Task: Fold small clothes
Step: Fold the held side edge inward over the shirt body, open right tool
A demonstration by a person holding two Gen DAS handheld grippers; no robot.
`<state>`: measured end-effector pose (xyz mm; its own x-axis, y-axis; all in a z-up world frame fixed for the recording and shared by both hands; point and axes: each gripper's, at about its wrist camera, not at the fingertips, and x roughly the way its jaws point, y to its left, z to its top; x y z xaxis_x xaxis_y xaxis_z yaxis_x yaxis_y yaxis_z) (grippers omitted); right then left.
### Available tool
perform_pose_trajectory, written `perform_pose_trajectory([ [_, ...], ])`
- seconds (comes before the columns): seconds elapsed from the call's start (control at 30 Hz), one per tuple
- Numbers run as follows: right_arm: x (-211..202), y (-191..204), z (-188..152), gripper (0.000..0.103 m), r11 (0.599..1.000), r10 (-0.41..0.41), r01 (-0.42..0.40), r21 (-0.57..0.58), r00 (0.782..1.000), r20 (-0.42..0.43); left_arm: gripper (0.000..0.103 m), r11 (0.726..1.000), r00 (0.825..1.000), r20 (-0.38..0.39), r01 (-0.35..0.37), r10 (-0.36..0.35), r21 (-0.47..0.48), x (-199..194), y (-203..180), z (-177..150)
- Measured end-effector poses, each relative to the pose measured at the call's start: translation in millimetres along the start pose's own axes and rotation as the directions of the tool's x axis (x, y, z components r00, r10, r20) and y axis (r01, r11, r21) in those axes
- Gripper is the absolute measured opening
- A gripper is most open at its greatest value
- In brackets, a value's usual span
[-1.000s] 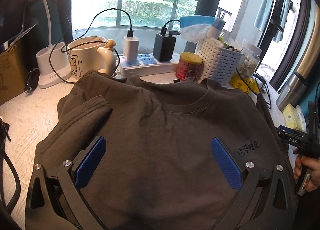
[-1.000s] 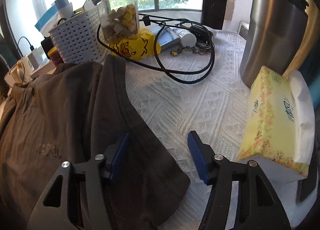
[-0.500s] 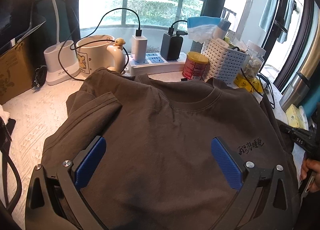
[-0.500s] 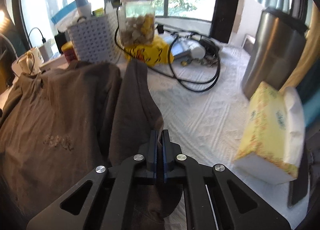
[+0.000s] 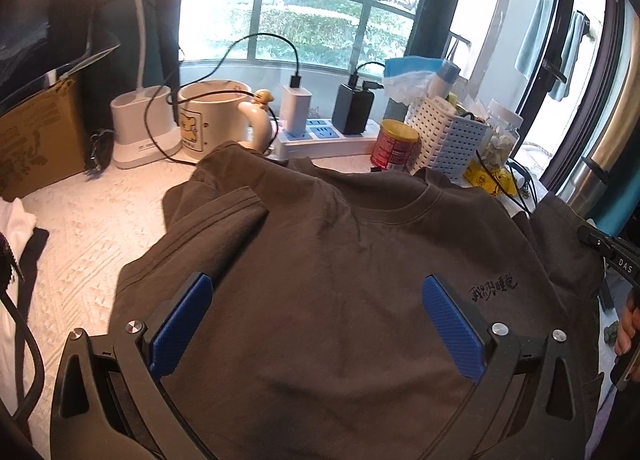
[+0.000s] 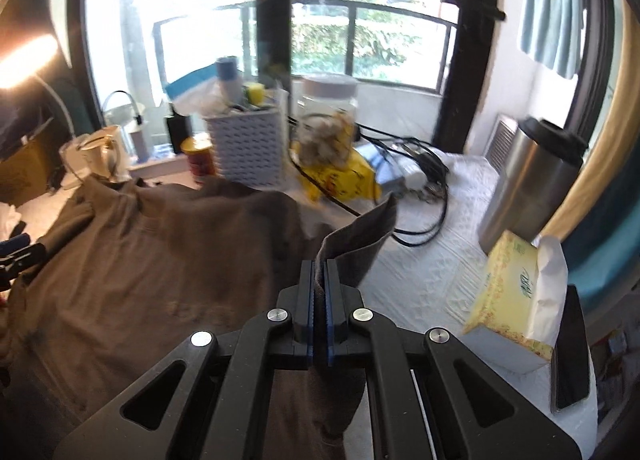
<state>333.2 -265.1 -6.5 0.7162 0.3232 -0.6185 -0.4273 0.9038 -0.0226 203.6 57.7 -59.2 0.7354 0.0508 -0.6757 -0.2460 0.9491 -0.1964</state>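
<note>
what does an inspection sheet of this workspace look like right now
surface: white textured tablecloth.
job's things: dark t-shirt lies front up; its sleeve is lifted.
clutter: mug, red can, white basket, jar, tissue box, steel flask.
grippers: left tongs open over the shirt; right tongs shut on the sleeve.
cables: black cable coil; chargers in power strip.
surroundings: window with railing, lamp lit.
</note>
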Motion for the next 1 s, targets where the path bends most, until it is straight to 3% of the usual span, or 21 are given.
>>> perform_pose_trajectory([
  [0.43, -2, 85, -22, 0.005, 0.985, 0.138, -0.140, -0.104, 0.990, -0.029, 0.103, 0.999, 0.999, 0.038, 0.004, -0.002, -0.037, -27, 31, -15],
  [0.67, 22, 113, -50, 0.006, 0.978, 0.179, -0.194, -0.071, 0.967, -0.182, 0.103, 0.999, 0.999, 0.042, 0.002, 0.000, -0.037, -37, 41, -24],
  [0.7, 22, 115, -52, 0.010, 0.976, 0.188, -0.206, -0.074, 0.962, -0.200, 0.103, 0.999, 0.999, 0.040, 0.003, -0.001, -0.040, -37, 42, -26],
  [0.83, 11, 118, -51, 0.046, 0.963, 0.235, -0.258, -0.083, 0.948, -0.212, 0.103, 0.999, 1.000, 0.030, 0.007, -0.006, -0.050, -37, 43, -29],
  [1.0, -7, 92, -33, 0.046, 0.967, 0.243, -0.252, -0.036, 0.957, -0.159, 0.103, 0.999, 0.999, 0.032, 0.005, -0.004, -0.040, -36, 39, -25],
])
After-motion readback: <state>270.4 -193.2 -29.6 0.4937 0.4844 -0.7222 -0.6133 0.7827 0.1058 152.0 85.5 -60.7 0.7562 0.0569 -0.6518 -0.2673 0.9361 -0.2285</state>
